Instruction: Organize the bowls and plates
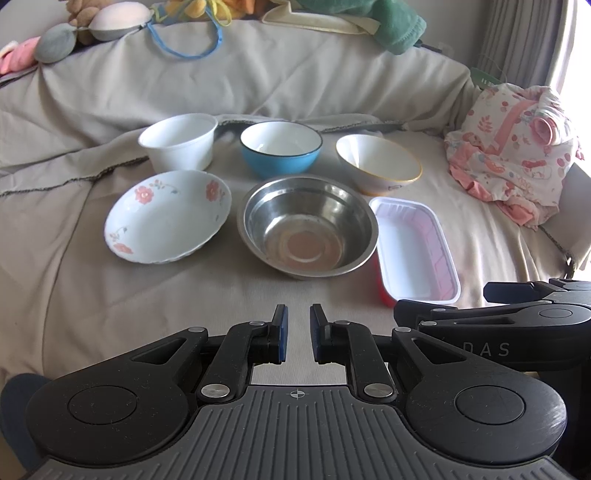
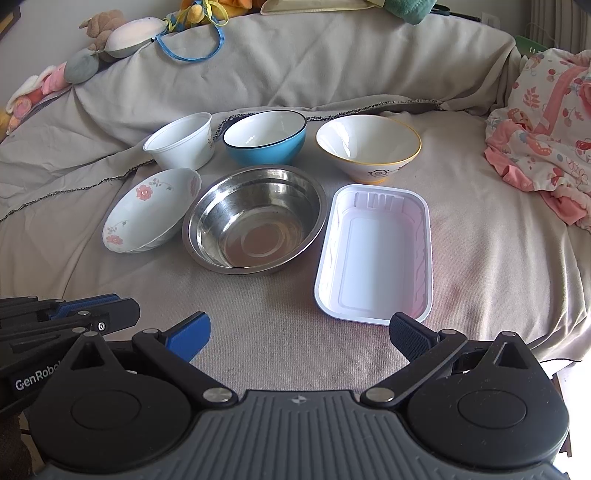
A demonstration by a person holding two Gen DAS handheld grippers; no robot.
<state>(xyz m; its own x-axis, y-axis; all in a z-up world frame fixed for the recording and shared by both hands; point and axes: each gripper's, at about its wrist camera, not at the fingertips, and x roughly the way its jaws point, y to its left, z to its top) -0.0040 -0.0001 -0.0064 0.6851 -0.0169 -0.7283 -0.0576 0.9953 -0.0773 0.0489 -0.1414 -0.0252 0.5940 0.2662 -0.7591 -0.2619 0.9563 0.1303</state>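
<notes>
My left gripper hovers low over the grey-covered sofa seat, its blue-padded jaws parted by only a narrow gap and holding nothing; my right gripper sits just beside it with jaws spread wide, also empty; its black body shows at the right edge of the left wrist view.

Ahead of both, six dishes lie in two rows on the seat; the back row runs, left to right, white plastic cup-bowl, blue bowl with a white inside, and white bowl with a yellow rim; the front row runs floral plate, steel bowl, and white rectangular tray; all stand upright and empty; the floral plate tilts slightly on the soft cover and sits just beside the steel bowl; the tray lies nearest my right gripper, its near edge close to the right finger; in the left wrist view a red underside shows beneath the tray's near left corner.

Soft toys line the top of the backrest; a pink floral cloth is bunched at the right end of the sofa, well apart from the dishes.
</notes>
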